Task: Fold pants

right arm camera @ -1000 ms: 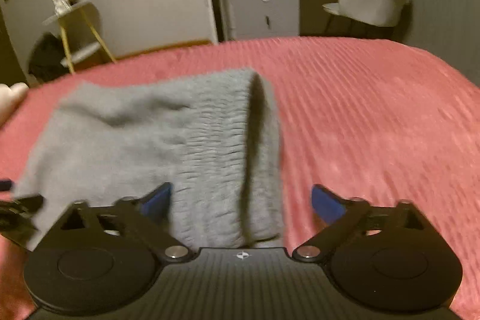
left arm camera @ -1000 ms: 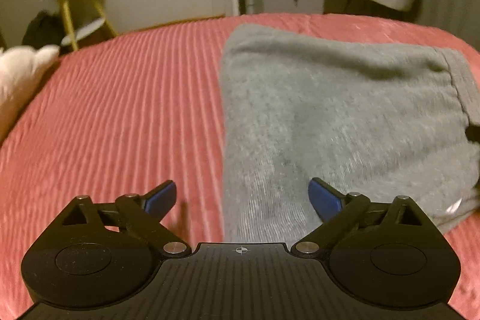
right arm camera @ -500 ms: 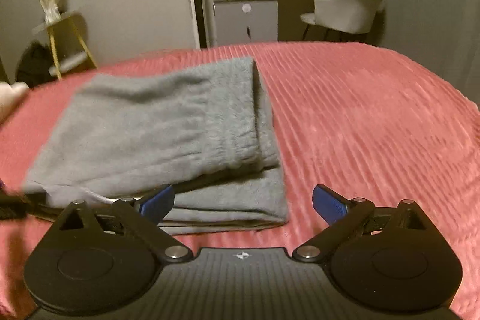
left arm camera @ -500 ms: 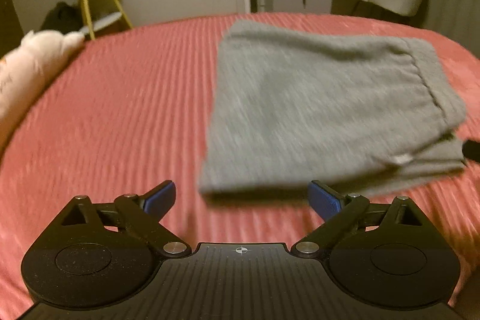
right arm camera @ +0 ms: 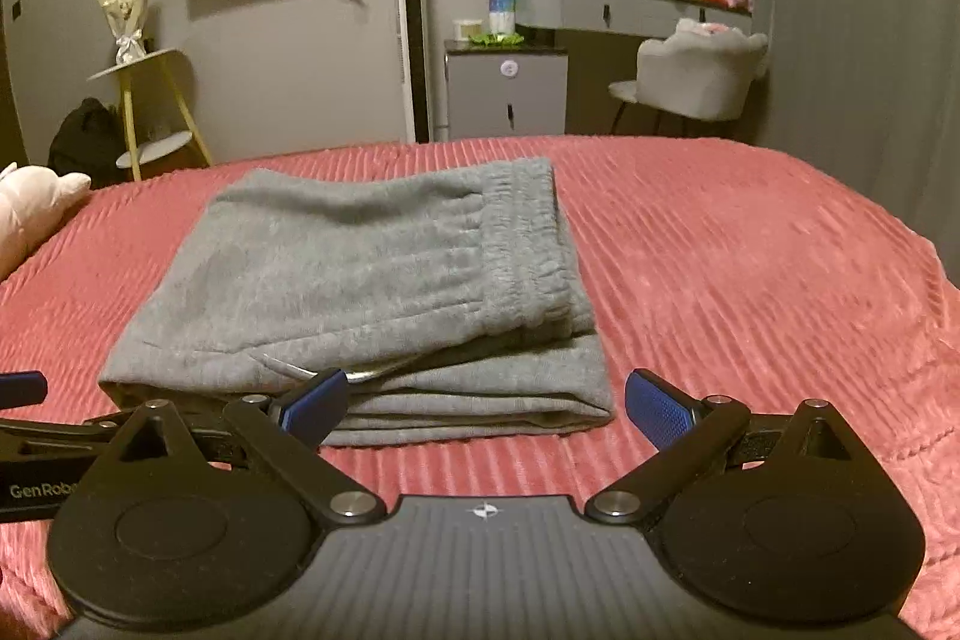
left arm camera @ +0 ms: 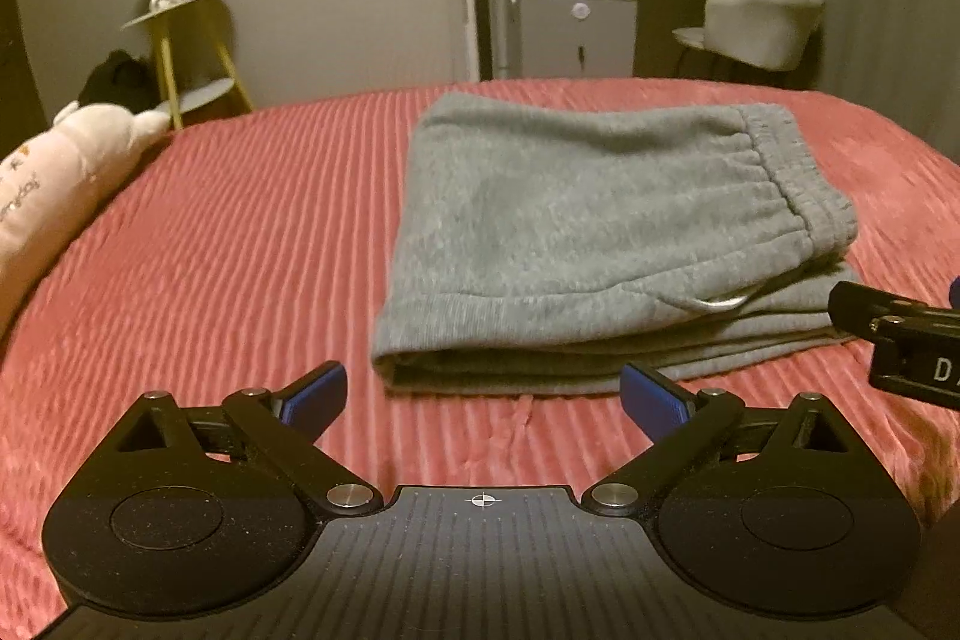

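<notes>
The grey sweatpants [left arm camera: 600, 244] lie folded in a stacked rectangle on the red ribbed bedspread [left arm camera: 240, 244], with the elastic waistband on the right side. They also show in the right wrist view [right arm camera: 372, 292]. A white drawstring loop [left arm camera: 717, 303] pokes out of the near edge. My left gripper [left arm camera: 483, 400] is open and empty, just short of the pants' near left corner. My right gripper [right arm camera: 486, 409] is open and empty, just short of the near right corner. The right gripper's body shows in the left wrist view [left arm camera: 900, 340].
A pink plush pillow [left arm camera: 54, 184] lies at the bed's left edge. Past the bed's far side stand a yellow-legged side table [left arm camera: 180, 52], a small grey cabinet [right arm camera: 507, 91], a vanity desk [right arm camera: 630, 4] and a grey chair [right arm camera: 696, 76].
Both grippers have pulled back toward me and risen away from the pants. The pants now lie flat and still on the bed, further from the fingers.
</notes>
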The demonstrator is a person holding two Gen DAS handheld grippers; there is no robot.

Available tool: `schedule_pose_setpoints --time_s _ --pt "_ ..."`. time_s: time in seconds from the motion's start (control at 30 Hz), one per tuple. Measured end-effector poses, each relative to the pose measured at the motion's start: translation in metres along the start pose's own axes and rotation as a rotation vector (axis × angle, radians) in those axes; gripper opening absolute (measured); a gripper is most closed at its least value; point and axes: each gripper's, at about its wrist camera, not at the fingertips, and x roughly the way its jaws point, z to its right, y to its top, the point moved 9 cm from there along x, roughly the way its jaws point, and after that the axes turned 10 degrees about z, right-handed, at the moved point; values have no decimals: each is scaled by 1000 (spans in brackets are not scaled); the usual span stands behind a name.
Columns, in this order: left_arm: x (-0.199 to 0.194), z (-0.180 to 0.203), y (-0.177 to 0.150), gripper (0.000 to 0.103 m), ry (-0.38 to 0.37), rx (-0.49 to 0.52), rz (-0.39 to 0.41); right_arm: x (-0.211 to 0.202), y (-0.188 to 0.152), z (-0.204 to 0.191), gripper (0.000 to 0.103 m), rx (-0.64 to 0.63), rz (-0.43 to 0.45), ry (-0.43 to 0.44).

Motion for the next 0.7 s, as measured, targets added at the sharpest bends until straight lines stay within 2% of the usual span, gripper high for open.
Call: schedule_pose_setpoints --time_s 0.27,0.7 --pt "6 -3 -2 100 7 -32 -1 7 -2 -9 99 -17 27 -23" --pt "20 0 -6 100 15 -32 -17 18 -12 -16 99 -84 -4 -34"
